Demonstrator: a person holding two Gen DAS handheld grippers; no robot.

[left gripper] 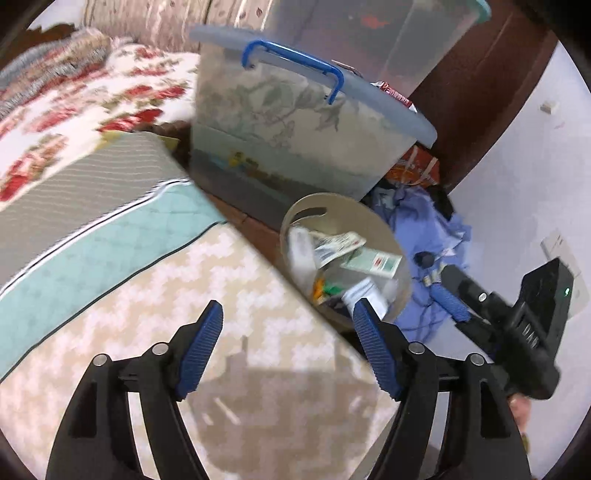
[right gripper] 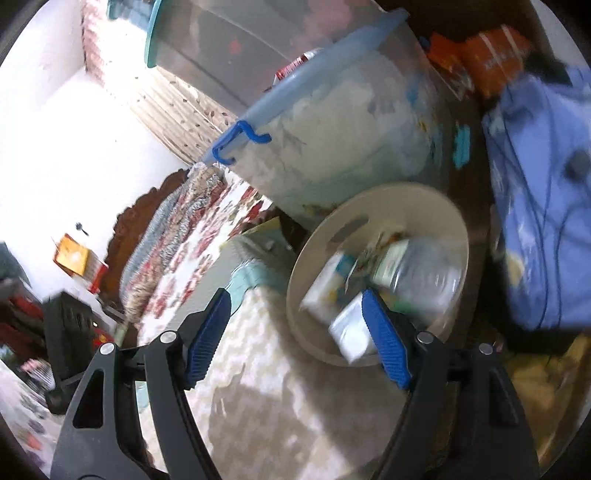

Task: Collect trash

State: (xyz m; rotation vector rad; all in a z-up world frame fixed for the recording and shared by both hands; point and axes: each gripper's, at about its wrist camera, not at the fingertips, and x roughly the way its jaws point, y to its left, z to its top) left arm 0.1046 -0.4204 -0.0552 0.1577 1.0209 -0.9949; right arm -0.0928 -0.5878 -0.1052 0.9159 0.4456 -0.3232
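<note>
Both the left gripper (left gripper: 288,345) and right gripper (right gripper: 297,334) hover wide open and empty above the patterned bedding (left gripper: 207,291); the round beige wastebasket (right gripper: 314,251) sits beside the bed, already holding cartons and a clear plastic bottle (right gripper: 424,273), presumably dropped there.

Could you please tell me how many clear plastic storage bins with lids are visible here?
2. The blue-handled bin stands on the floor right behind the beige trash can. The teal-lidded bin rests behind and above it. Others may be hidden.
</note>
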